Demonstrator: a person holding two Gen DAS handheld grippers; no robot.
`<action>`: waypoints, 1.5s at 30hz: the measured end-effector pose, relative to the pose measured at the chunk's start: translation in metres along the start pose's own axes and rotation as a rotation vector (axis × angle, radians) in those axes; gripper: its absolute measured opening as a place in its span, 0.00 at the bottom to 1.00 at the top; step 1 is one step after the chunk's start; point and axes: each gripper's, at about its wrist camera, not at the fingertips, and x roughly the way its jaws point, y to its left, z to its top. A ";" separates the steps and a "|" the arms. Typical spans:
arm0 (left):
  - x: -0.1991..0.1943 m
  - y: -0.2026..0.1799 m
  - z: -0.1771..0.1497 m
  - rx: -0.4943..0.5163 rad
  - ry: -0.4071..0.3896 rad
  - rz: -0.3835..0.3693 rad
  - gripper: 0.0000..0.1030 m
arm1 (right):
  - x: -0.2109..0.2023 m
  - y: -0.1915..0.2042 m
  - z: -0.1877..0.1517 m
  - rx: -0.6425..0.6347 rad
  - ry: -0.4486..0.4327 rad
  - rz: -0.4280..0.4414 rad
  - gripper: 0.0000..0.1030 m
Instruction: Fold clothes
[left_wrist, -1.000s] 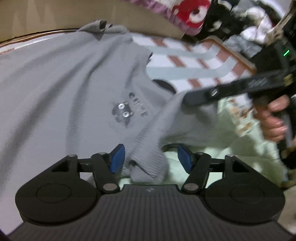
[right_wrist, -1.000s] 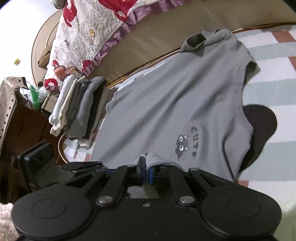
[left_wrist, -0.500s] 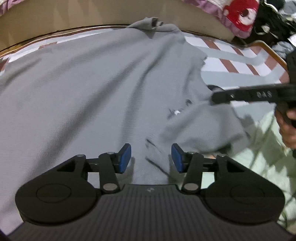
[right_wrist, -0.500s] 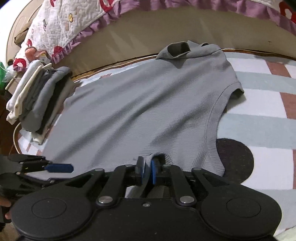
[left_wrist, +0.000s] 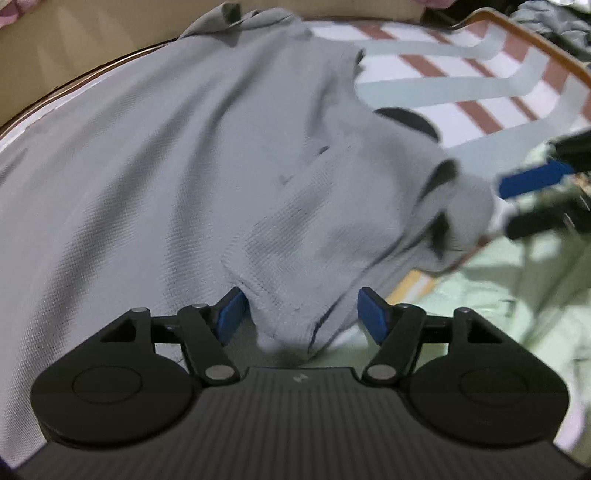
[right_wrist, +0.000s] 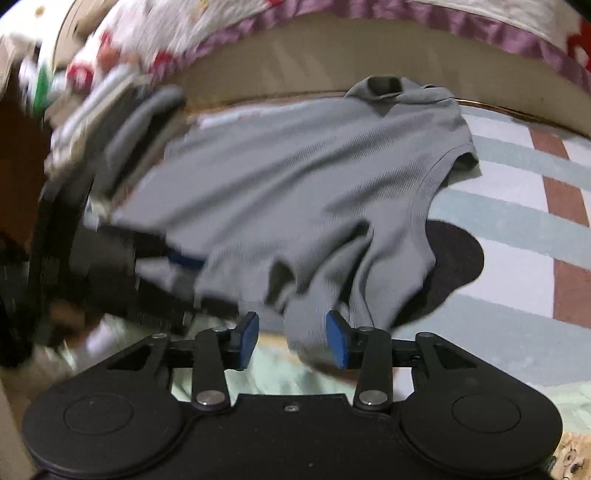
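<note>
A grey ribbed shirt (left_wrist: 177, 192) lies spread on the striped bed, its collar at the far edge. Its near hem is folded up over the body and lies bunched. My left gripper (left_wrist: 299, 314) is open, with the bunched hem between its blue pads (left_wrist: 231, 314), not pinched. In the right wrist view the shirt (right_wrist: 303, 184) lies ahead, and my right gripper (right_wrist: 291, 336) is open with a fold of the hem hanging between its pads (right_wrist: 338, 343). The right gripper also shows at the right edge of the left wrist view (left_wrist: 535, 192).
A stack of folded clothes (right_wrist: 110, 125) stands at the shirt's left. A padded headboard (right_wrist: 295, 62) and a quilted blanket (right_wrist: 221, 22) lie behind. The striped sheet (right_wrist: 517, 221) has a dark round patch (right_wrist: 454, 258). Pale green bedding (left_wrist: 480, 295) lies at the near right.
My right gripper was shut on the shirt's hem and has opened, letting the hem drop onto the shirt body. Both grippers have pulled back a little; the left has opened wider.
</note>
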 end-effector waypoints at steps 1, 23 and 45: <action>0.003 0.003 0.001 -0.017 -0.002 0.009 0.58 | 0.004 0.003 -0.005 -0.024 0.007 -0.018 0.46; -0.169 0.035 -0.039 -0.243 -0.147 -0.322 0.12 | -0.060 0.007 -0.016 -0.361 -0.177 -0.134 0.08; -0.095 0.010 -0.117 -0.296 0.226 -0.400 0.14 | -0.050 0.001 -0.061 -0.452 0.209 -0.166 0.09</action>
